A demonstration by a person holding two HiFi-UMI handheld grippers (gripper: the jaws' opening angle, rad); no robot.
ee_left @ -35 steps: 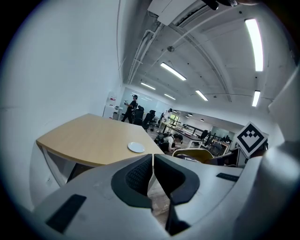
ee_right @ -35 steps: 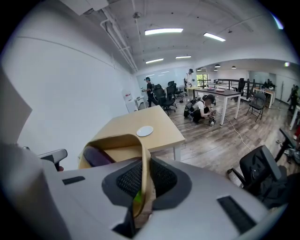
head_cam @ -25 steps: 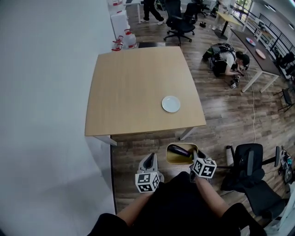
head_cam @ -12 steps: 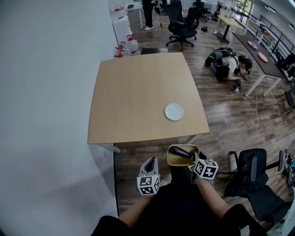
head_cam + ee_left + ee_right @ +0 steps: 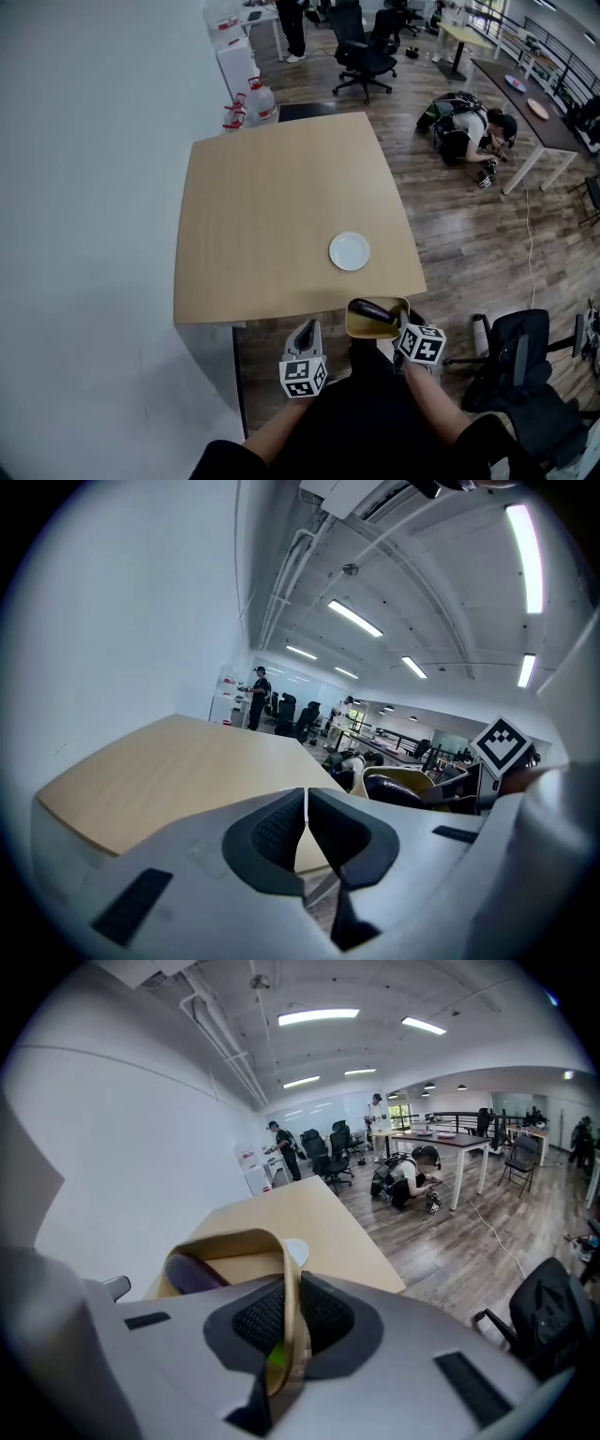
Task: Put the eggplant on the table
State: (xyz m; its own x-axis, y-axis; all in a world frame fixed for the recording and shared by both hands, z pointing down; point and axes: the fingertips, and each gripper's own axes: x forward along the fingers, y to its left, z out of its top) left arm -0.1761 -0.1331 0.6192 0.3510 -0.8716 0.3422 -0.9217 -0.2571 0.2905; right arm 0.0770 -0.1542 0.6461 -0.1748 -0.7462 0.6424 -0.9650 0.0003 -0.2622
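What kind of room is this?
Probably a big open office or workshop: black swivel chairs stand on the wood floor, long work tables line one side, and strip lights run along the ceiling.

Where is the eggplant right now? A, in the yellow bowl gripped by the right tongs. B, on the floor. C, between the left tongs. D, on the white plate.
A: the eggplant lies inside the yellow bowl, whose rim the right tongs pinch.
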